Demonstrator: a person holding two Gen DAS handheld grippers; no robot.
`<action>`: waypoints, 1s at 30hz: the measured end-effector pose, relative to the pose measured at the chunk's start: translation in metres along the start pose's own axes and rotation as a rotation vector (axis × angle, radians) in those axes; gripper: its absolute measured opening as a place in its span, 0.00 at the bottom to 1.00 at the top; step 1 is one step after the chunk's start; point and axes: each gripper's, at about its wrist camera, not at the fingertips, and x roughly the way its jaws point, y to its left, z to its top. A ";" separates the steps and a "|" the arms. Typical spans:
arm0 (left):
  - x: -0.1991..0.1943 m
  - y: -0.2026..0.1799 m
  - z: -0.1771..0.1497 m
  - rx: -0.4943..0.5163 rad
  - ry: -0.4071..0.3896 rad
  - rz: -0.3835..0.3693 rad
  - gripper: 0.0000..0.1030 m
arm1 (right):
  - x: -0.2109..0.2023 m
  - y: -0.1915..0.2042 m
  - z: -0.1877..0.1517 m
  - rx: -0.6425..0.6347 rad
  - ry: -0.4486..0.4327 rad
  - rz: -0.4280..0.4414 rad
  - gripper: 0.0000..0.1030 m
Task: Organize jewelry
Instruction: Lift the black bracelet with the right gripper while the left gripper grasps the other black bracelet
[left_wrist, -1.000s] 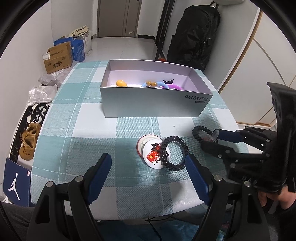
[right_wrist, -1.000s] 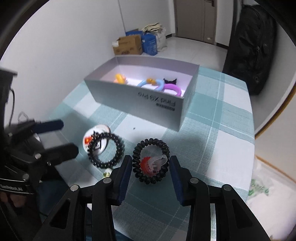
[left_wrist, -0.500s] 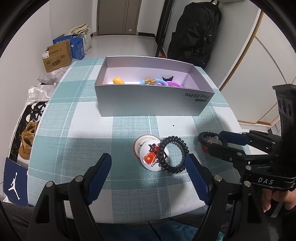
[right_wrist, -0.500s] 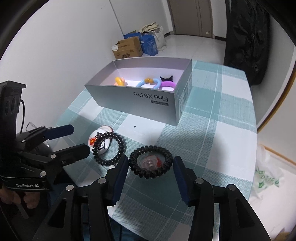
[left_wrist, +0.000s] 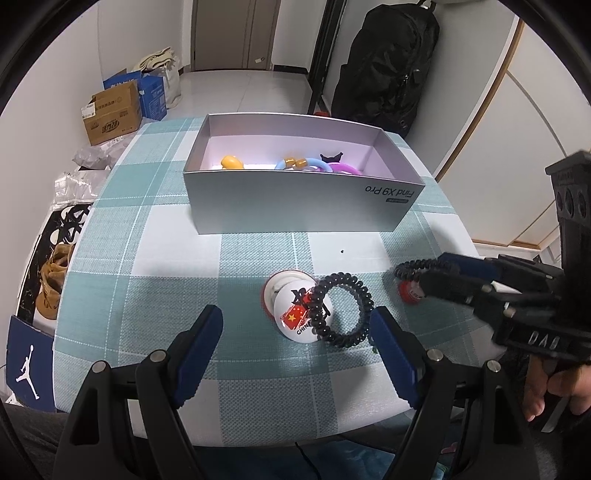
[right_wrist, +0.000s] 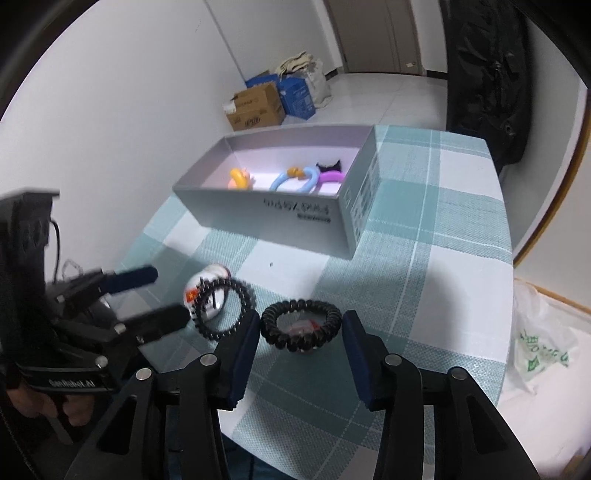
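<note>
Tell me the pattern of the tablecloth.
The tablecloth is a teal-and-white check with thin white lines, shown best in the left wrist view.

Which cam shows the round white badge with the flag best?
Left wrist. The badge sits near centre, sharp, its flag and lettering showing, with a black coil hair tie overlapping its right edge. In the right wrist view the badge is small, motion-blurred and mostly covered by that tie.

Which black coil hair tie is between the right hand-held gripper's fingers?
The hair tie with the red badge under it, toward the table's right edge. The other tie overlaps the white badge beside the left hand-held gripper.
</note>
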 end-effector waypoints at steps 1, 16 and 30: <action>0.000 -0.001 0.000 0.001 -0.001 -0.002 0.76 | -0.003 -0.002 0.002 0.016 -0.016 0.008 0.42; 0.000 -0.008 0.008 0.038 -0.036 -0.069 0.76 | -0.034 -0.013 0.015 0.107 -0.161 0.097 0.42; 0.013 -0.027 0.005 0.209 -0.054 0.089 0.26 | -0.043 -0.016 0.017 0.110 -0.196 0.127 0.42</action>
